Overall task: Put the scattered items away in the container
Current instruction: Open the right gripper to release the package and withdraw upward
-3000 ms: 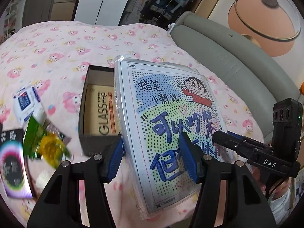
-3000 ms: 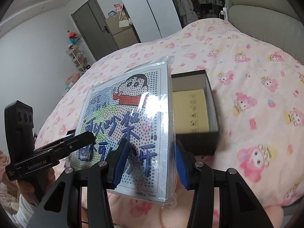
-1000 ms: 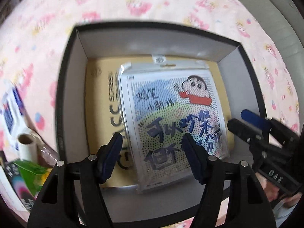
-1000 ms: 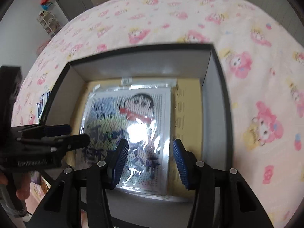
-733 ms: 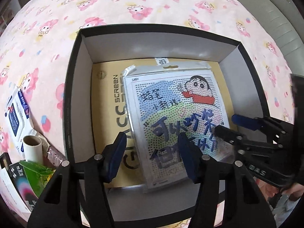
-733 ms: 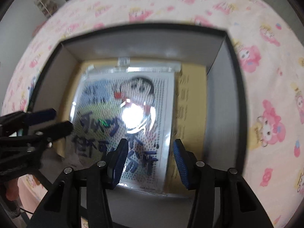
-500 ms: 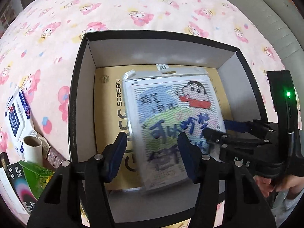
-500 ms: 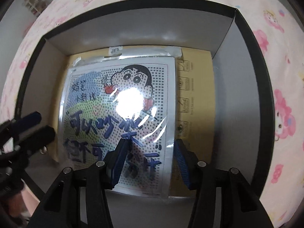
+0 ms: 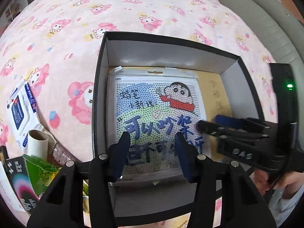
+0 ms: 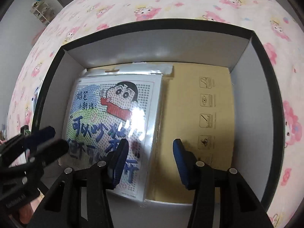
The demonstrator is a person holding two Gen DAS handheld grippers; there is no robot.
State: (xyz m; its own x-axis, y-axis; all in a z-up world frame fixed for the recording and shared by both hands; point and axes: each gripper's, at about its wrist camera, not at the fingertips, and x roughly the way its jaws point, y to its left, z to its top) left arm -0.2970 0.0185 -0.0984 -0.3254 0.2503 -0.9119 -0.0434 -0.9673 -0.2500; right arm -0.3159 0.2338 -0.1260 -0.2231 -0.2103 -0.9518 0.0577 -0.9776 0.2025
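Note:
A cartoon-printed packet in clear wrap (image 9: 155, 114) (image 10: 114, 114) lies flat in the black box (image 9: 100, 76) (image 10: 152, 43), against its left wall and on top of a yellow carton (image 9: 212, 87) (image 10: 190, 114). My left gripper (image 9: 153, 152) hovers over the packet's lower half, jaws closing with nothing pinched between the pads. My right gripper (image 10: 150, 155) hangs over the packet's right edge and the yellow carton, jaws also closing on nothing. Each gripper shows in the other's view: the right gripper (image 9: 209, 122) and the left gripper (image 10: 55, 140).
The box sits on a pink cartoon-print bedspread (image 9: 133, 5). Left of the box lie a wet-wipes pack (image 9: 20, 108), a cardboard tube (image 9: 37, 144), a green packet (image 9: 39, 169) and a dark booklet (image 9: 17, 182). A grey padded edge (image 9: 266, 19) runs at the far right.
Three seconds ago both grippers held the packet above the bed. It now lies loose in the box, slid to the left wall. The left jaws narrowed; the right gripper shifted to the packet's right edge.

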